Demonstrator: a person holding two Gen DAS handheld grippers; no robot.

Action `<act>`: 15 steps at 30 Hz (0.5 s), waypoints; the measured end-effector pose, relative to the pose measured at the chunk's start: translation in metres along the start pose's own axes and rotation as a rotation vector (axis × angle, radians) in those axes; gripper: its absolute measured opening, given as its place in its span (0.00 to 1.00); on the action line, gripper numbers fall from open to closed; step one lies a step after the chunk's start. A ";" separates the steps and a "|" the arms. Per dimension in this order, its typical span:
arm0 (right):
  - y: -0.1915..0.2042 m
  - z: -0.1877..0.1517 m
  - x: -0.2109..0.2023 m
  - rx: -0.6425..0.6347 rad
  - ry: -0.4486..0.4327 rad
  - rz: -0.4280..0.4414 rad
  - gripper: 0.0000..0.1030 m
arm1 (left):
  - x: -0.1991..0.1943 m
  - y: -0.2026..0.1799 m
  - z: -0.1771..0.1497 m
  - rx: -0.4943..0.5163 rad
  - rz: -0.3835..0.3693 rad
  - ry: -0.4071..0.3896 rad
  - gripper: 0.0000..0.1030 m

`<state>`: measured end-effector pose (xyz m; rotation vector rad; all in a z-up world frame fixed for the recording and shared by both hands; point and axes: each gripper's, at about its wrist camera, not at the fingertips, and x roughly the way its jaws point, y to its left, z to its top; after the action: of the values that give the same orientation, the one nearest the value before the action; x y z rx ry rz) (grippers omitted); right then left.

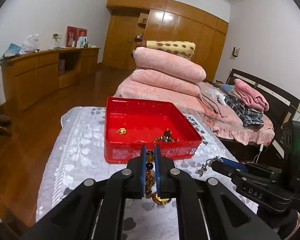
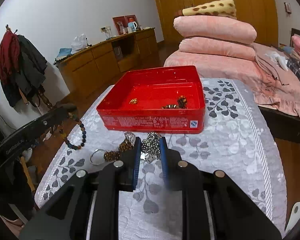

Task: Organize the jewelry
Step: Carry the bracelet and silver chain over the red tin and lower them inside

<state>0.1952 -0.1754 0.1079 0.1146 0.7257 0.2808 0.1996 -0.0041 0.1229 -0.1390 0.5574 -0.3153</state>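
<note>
On the desk (image 2: 240,140), covered by a grey cloth with a leaf pattern, stands one red tin box (image 2: 156,102), lid off, open side up. Contents of the box: a small gold piece (image 2: 134,101) toward its left, and a brown beaded string (image 2: 177,103) bunched against its near right wall.

Left gripper (image 1: 150,152): held just short of the box's near wall, jaws closed almost fully on a multicoloured bead bracelet (image 1: 149,162), whose beads show in the narrow gap; in the right wrist view the rest of the bracelet hangs below this gripper in a loop, off the desk's left edge.

Right gripper (image 2: 150,147): low over the cloth, near the front of the box, jaws partly open and set either side of a silver chain (image 2: 151,145) heaped on the cloth. Whether the pads press on the chain cannot be told.

Loose items left of the right gripper, on the cloth: a plain silver bangle (image 2: 97,157) and a bronze beaded chain (image 2: 118,152) lying across it.

Beyond the desk: a bed (image 1: 220,108) carrying folded pink quilts (image 1: 168,76).
</note>
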 end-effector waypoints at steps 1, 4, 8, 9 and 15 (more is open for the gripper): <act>0.001 0.003 0.001 -0.003 -0.003 0.000 0.17 | 0.002 0.001 0.001 -0.003 0.004 0.002 0.08; 0.002 0.010 0.003 -0.006 -0.009 0.005 0.17 | 0.007 0.002 0.003 -0.004 0.008 0.006 0.08; 0.002 0.020 0.011 -0.004 -0.009 0.008 0.17 | 0.014 0.002 0.005 -0.005 0.012 0.012 0.08; 0.002 0.023 0.012 -0.003 -0.009 0.008 0.17 | 0.018 0.002 0.005 -0.004 0.018 0.014 0.08; -0.001 0.037 0.023 0.002 -0.012 -0.006 0.17 | 0.029 0.002 0.013 0.007 0.046 0.007 0.08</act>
<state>0.2364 -0.1699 0.1205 0.1158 0.7145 0.2740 0.2301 -0.0110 0.1187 -0.1180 0.5655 -0.2734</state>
